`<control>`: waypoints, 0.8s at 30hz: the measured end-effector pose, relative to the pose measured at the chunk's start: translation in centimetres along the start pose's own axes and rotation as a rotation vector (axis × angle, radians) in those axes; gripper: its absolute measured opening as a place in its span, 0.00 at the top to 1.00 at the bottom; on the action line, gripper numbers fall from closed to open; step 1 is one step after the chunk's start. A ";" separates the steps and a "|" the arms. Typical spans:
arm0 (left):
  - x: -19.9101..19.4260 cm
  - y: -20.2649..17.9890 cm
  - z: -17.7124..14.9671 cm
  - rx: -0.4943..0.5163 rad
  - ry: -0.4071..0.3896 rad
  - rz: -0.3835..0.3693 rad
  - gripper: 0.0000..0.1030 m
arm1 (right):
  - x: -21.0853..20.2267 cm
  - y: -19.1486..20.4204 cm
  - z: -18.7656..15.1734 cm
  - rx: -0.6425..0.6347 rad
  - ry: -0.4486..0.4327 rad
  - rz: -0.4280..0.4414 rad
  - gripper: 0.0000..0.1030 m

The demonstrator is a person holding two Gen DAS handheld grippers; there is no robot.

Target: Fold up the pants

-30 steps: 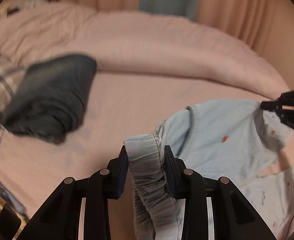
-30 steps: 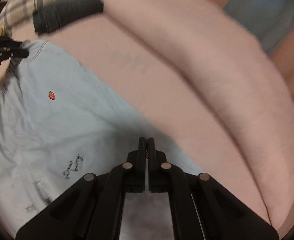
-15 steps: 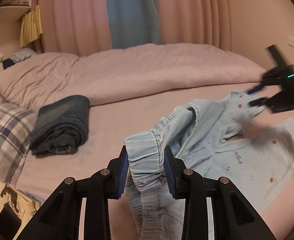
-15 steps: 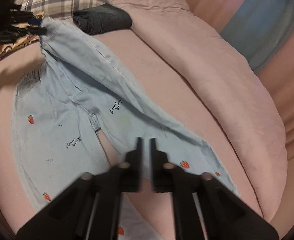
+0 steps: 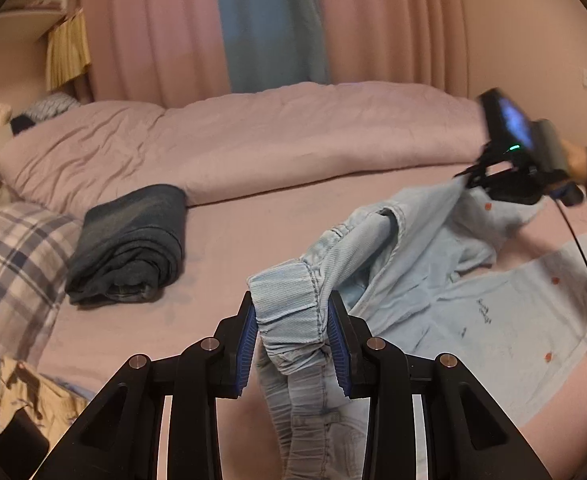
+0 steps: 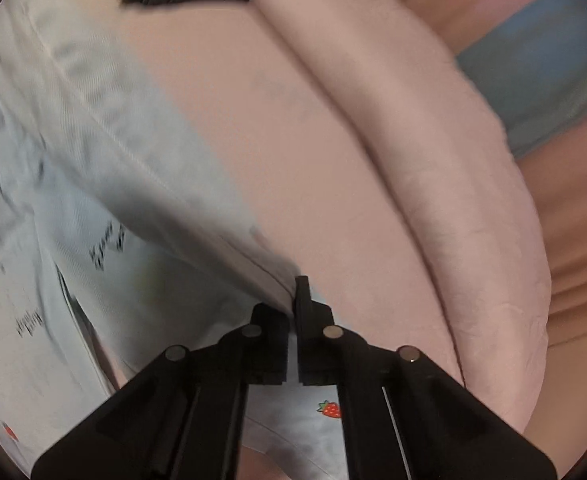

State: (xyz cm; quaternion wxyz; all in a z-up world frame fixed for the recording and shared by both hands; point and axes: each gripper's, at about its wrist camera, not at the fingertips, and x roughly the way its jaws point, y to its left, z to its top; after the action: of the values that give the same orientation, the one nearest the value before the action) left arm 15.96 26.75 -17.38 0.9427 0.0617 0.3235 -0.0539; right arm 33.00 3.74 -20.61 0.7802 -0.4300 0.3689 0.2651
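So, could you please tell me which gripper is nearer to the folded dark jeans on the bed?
Left. The left gripper sits just right of the folded dark jeans; the right gripper is across the bed.

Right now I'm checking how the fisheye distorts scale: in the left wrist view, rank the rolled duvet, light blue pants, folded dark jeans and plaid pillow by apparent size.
1. Rolled duvet
2. Light blue pants, inflated by nearness to the camera
3. Folded dark jeans and plaid pillow: look alike, and the frame edge cuts the pillow, so unranked.
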 end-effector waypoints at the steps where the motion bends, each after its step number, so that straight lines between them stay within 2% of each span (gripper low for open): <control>1: 0.0 0.2 0.1 -0.016 -0.012 0.003 0.66 | -1.3 -0.7 -0.1 0.029 -0.030 -0.025 0.98; 6: -0.9 -0.4 -1.0 0.007 -0.045 0.050 0.66 | -8.8 0.5 -2.1 0.042 -0.144 -0.177 0.98; 9: -2.2 -0.6 -3.1 0.010 -0.031 0.033 0.66 | -13.2 3.8 -4.6 0.023 -0.199 -0.190 0.98; 12: -3.3 -0.9 -6.1 0.032 0.001 0.024 0.66 | -15.2 8.8 -7.7 0.000 -0.189 -0.141 0.98; 14: -3.0 -1.5 -8.3 0.061 0.046 0.042 0.66 | -15.1 12.2 -9.9 -0.035 -0.159 -0.097 0.98; 16: -1.8 -2.5 -10.5 0.119 0.108 0.092 0.66 | -13.9 16.6 -11.8 -0.091 -0.113 -0.064 0.98; 19: 0.2 -3.3 -12.9 0.135 0.188 0.129 0.66 | -11.1 21.2 -13.3 -0.132 -0.045 -0.027 0.97; 22: -0.1 -3.0 -13.0 0.093 0.176 0.129 0.66 | -9.2 23.7 -13.7 -0.220 -0.025 -0.105 0.96; 24: -0.6 -2.7 -12.7 0.078 0.163 0.128 0.66 | -9.5 23.1 -13.4 -0.213 -0.026 -0.101 0.96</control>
State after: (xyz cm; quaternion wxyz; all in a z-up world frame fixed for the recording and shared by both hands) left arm 7.47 26.01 -27.23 0.9117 0.1231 0.3920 -0.0007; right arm 5.82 2.52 -28.74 0.7473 -0.5249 0.3062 0.2687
